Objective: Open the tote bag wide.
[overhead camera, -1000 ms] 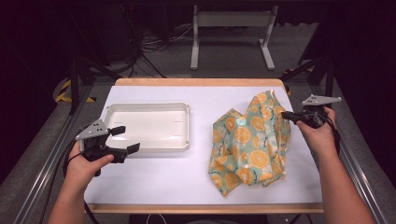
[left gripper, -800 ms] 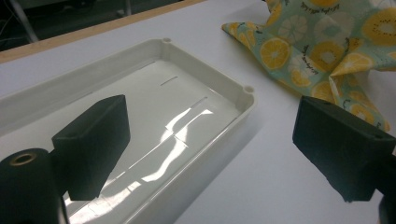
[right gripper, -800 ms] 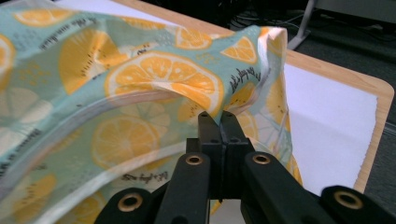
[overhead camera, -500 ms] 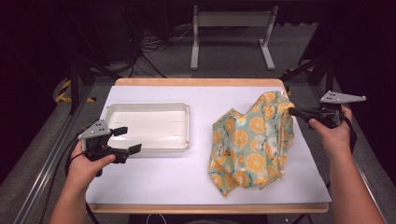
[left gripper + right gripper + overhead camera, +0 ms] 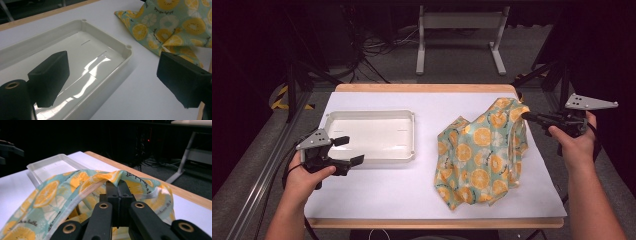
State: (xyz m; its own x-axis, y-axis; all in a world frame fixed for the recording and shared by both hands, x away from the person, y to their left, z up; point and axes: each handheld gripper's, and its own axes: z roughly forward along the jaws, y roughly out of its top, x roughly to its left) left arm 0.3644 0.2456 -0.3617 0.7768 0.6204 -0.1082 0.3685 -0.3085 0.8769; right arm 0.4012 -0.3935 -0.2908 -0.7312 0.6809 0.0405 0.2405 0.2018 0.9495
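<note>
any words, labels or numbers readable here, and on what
Small dark script is printed between the orange slices on the cloth, held by the right gripper: too small and blurred to read for sure.
White tray: no writing, only moulded slots in its floor.
Left gripper: no label.

White-covered surface (image 5: 377, 185) with pale wooden edging, bearing a shallow white rectangular plastic tray (image 5: 371, 136) at left and a crumpled mint-green cloth printed with orange slices (image 5: 479, 160) at right, well apart, the cloth's far corner lifted.
</note>
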